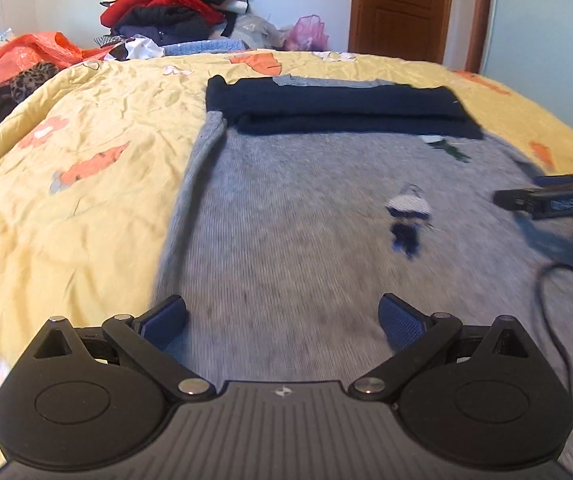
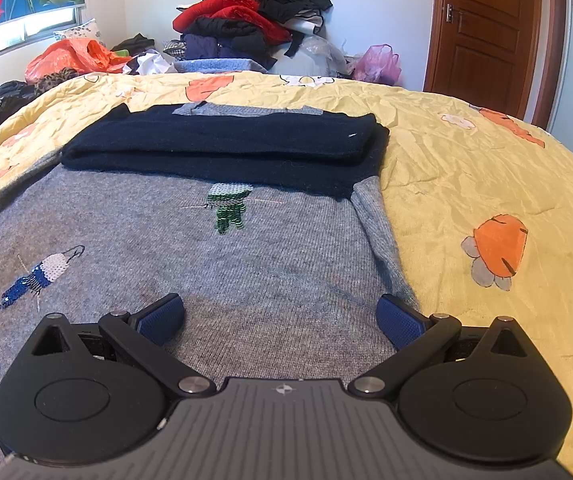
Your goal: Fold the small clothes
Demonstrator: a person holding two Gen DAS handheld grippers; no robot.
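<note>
A grey knit sweater (image 1: 294,216) with sequin figures lies flat on the yellow bedspread; it also shows in the right wrist view (image 2: 190,264). Its dark navy part (image 1: 338,108) is folded over at the far end, also seen in the right wrist view (image 2: 222,144). My left gripper (image 1: 282,320) is open and empty over the sweater's near left part. My right gripper (image 2: 280,320) is open and empty over the sweater's near right part, close to its right edge. The right gripper shows at the right edge of the left wrist view (image 1: 554,200).
The yellow flowered bedspread (image 1: 86,140) covers the bed (image 2: 486,168). A pile of clothes (image 2: 246,16) and an orange bag (image 2: 70,56) lie at the far side. A pink bag (image 2: 378,62) and a wooden door (image 2: 490,28) are at the back right.
</note>
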